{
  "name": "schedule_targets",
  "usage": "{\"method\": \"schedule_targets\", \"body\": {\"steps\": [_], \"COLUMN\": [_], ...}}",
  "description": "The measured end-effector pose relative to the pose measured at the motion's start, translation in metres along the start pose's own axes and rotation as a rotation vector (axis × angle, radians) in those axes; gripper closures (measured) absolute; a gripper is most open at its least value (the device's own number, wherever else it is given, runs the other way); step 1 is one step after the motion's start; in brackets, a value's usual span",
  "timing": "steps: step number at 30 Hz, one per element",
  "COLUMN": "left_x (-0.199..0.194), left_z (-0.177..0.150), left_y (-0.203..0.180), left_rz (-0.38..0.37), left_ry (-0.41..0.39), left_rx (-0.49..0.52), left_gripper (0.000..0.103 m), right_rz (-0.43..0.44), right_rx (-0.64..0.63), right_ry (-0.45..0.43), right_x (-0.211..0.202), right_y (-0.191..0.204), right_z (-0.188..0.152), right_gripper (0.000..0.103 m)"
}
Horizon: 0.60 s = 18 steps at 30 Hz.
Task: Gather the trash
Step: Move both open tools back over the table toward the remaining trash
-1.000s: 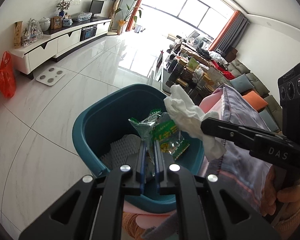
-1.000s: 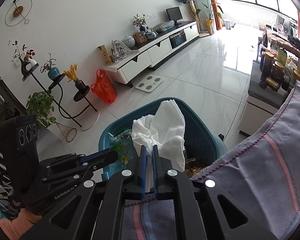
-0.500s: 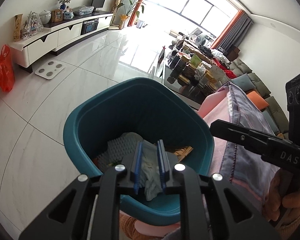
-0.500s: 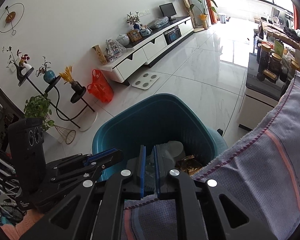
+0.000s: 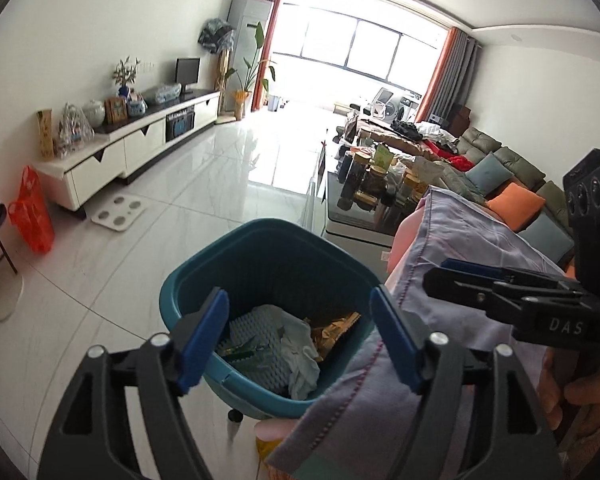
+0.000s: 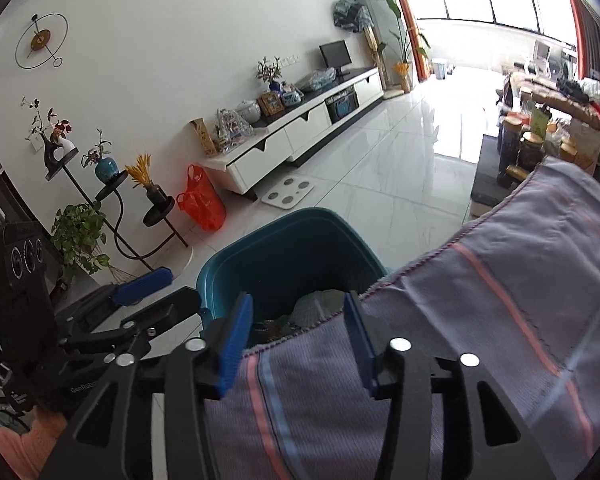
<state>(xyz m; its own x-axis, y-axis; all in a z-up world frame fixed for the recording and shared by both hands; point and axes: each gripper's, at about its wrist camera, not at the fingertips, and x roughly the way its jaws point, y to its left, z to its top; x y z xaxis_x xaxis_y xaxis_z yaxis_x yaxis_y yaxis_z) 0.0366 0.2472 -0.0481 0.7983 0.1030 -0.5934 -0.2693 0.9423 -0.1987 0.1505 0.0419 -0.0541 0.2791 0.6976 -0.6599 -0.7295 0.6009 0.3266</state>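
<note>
While both grippers hang over the teal bin, their jaws have just been opening: the left gripper stands spread wide and the right gripper about half spread, with nothing pinched between the blue pads of either. Inside the bin lie the trash items: a white tissue, a white foam net, a green wrapper and a gold wrapper, all heaped on its floor. A striped cloth lies beside the bin on the right, its edge overlapping the rim nearest the cameras.
</note>
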Motion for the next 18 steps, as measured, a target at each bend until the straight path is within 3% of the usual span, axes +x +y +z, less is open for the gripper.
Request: {"method": "schedule_targets", "body": {"steps": [6,13,18], "left_x": [-0.025,-0.039,-0.038], "left_z": [-0.005,-0.021,-0.03], "left_y": [-0.025,-0.072,-0.12], "left_rz": [0.004,-0.055,-0.172], "left_ry": [-0.052,-0.069,-0.059], "left_rx": [0.046,0.104,0.171], "left_gripper": [0.003,0.003,0.003], "right_rz": [-0.04,-0.12,-0.232], "right_rx": [0.006,0.071,0.121], "right_ry": [-0.076,-0.147,-0.207], "right_x": [-0.044,-0.102,-0.151], "right_y": [-0.011,-0.032,-0.052], "right_z": [-0.019,-0.054,-0.084], "right_gripper": [0.024,0.011,0.01]}}
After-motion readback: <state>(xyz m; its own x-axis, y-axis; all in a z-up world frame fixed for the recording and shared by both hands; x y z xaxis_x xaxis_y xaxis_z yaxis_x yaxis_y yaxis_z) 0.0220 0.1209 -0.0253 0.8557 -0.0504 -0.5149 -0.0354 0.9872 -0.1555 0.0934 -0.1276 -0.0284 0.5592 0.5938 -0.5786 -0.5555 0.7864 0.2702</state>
